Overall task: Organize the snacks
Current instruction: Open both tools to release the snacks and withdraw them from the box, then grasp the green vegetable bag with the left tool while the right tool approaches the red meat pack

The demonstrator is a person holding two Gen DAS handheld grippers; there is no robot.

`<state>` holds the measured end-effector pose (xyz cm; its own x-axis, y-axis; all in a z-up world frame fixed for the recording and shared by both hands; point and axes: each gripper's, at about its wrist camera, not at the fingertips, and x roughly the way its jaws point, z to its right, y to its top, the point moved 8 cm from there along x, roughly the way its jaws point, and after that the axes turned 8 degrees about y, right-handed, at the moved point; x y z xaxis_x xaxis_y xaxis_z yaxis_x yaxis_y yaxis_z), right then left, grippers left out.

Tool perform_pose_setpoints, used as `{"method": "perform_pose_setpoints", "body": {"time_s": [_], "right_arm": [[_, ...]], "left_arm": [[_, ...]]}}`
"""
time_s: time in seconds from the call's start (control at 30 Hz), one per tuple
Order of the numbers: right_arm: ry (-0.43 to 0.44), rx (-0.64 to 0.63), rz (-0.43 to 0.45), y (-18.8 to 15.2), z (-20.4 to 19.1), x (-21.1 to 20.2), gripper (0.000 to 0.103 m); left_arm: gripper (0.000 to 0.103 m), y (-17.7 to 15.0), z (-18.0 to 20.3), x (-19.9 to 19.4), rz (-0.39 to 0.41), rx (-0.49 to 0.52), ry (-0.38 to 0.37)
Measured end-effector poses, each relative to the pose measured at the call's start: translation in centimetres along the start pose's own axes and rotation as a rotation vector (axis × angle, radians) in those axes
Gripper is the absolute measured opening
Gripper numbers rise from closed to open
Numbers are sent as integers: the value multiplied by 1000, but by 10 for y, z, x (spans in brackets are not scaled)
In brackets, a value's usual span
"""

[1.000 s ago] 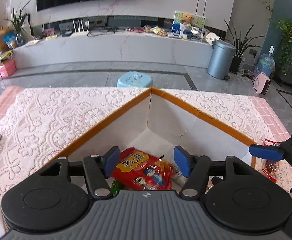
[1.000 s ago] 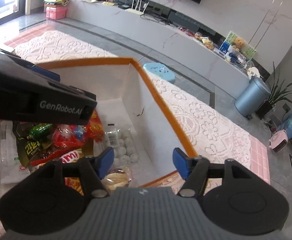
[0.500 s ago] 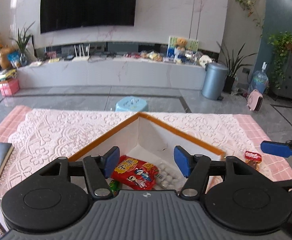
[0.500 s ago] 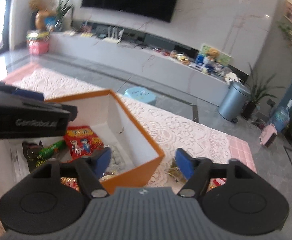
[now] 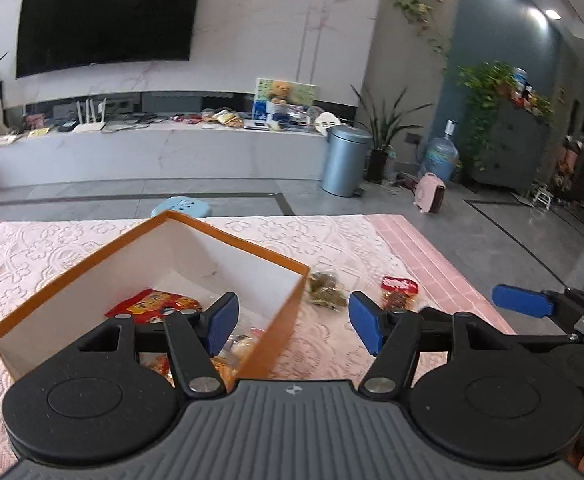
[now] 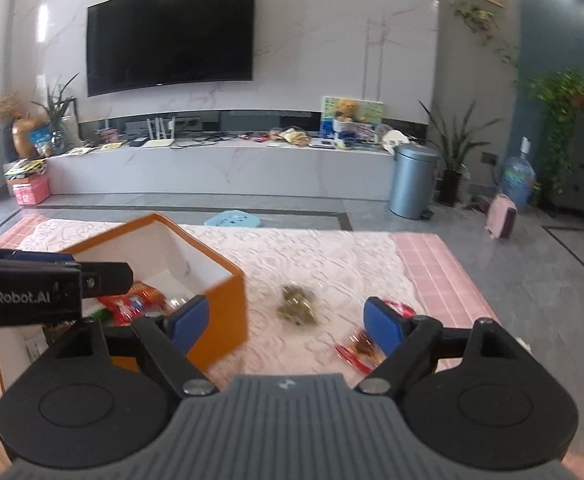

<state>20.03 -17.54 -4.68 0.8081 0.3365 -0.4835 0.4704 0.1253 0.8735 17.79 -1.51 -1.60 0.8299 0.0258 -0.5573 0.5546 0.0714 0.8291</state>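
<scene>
Both claws, the left claw (image 5: 293, 322) and the right claw (image 6: 285, 322), gape empty, the right having just widened, so a hasty grab at the brownish packet (image 6: 297, 305) near the counter's right edge could shove it against the orange box (image 6: 220, 308).

Orange box (image 5: 276, 350) (white inside), pink lace tablecloth (image 5: 332, 240), red packet (image 5: 399, 285).

Home living room: wall television (image 6: 171, 34), houseplants (image 5: 486, 92).

A lace-covered table (image 5: 352, 240) carries an orange box (image 5: 280, 320), a greenish packet (image 5: 324, 290) and a red packet (image 5: 398, 292).
</scene>
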Motion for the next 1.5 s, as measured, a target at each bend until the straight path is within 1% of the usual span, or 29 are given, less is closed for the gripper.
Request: {"method": "perform_pose_setpoints", "body": {"time_s": [0.17, 0.4, 0.57, 0.7, 0.8, 0.83, 0.97, 1.03, 1.17, 1.27, 1.3, 1.33, 1.43, 1.5], "right_arm": [[-61, 53, -30, -27, 32, -8, 83], [-111, 130, -76, -58, 74, -9, 83], [-121, 166, -95, -70, 94, -4, 83], [-113, 193, -103, -77, 102, 2, 83], [-115, 190, -102, -78, 106, 8, 82], [-120, 188, -102, -78, 107, 10, 82], [-123, 200, -114, -80, 115, 20, 83], [-118, 196, -122, -80, 118, 26, 84], [-107, 198, -129, -76, 125, 37, 85], [-91, 185, -132, -70, 129, 49, 85], [-85, 174, -131, -69, 130, 53, 83], [-77, 161, -133, -67, 130, 58, 78], [-62, 134, -152, -64, 132, 75, 69], [-50, 139, -166, -63, 134, 86, 69]], "left_arm": [[74, -16, 25, 11, -42, 54, -15], [74, -46, 57, 21, -102, 138, -65], [74, -59, 71, 30, -133, 173, -82], [74, -62, 76, 39, -151, 175, -87], [73, -62, 79, 47, -157, 175, -79], [71, -63, 81, 50, -163, 173, -77], [66, -65, 83, 62, -188, 161, -78], [65, -64, 85, 67, -191, 162, -91], [65, -60, 92, 75, -159, 192, -119], [65, -58, 95, 84, -158, 183, -142], [65, -57, 96, 88, -160, 181, -146], [65, -56, 96, 92, -158, 183, -142], [64, -50, 98, 103, -151, 187, -123], [64, -42, 99, 109, -144, 176, -117]]}}
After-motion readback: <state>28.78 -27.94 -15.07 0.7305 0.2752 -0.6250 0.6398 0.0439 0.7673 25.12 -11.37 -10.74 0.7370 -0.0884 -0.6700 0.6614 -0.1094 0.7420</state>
